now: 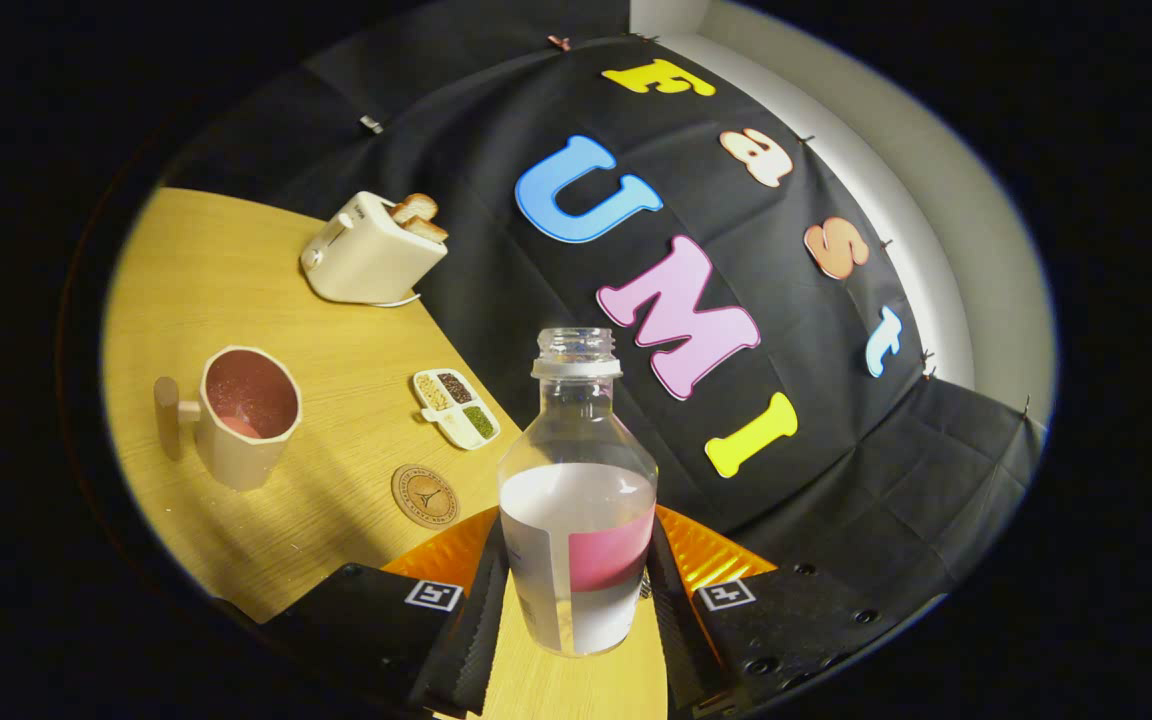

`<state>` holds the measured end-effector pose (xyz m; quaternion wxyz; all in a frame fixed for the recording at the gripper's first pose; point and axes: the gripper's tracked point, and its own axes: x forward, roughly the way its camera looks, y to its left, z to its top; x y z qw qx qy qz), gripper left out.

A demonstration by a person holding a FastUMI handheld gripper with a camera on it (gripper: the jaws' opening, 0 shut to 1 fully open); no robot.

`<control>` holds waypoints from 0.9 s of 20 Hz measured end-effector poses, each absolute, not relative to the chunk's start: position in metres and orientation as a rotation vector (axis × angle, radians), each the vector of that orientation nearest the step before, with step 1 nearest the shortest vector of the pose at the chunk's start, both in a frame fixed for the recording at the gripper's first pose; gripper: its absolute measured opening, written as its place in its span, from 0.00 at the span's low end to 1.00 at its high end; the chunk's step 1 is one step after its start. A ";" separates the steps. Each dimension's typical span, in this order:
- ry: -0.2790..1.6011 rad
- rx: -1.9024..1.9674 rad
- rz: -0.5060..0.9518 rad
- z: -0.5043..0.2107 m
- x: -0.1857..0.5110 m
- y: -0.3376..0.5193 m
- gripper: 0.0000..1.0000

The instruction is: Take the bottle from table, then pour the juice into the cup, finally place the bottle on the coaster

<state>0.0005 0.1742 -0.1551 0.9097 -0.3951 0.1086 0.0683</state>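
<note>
A clear, uncapped bottle (pixel 576 500) with a white and pink label stands between my two fingers, and my gripper (pixel 576 590) is shut on its lower body. The view is tilted, so the bottle is held above the wooden table (pixel 236 270). Its neck is clear; the label hides how much juice it holds. A beige cup (pixel 241 415) with a wooden handle stands on the table ahead and to the left, with pinkish liquid inside. A round brown coaster (pixel 425 495) lies on the table between the cup and my left finger.
A small divided dish (pixel 455 407) of grains lies beyond the coaster. A cream toaster (pixel 368 250) with toast in its slots stands at the back of the table, against the black cloth wall.
</note>
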 end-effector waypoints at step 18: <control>0.224 -1.189 0.274 -0.202 -0.003 0.221 0.70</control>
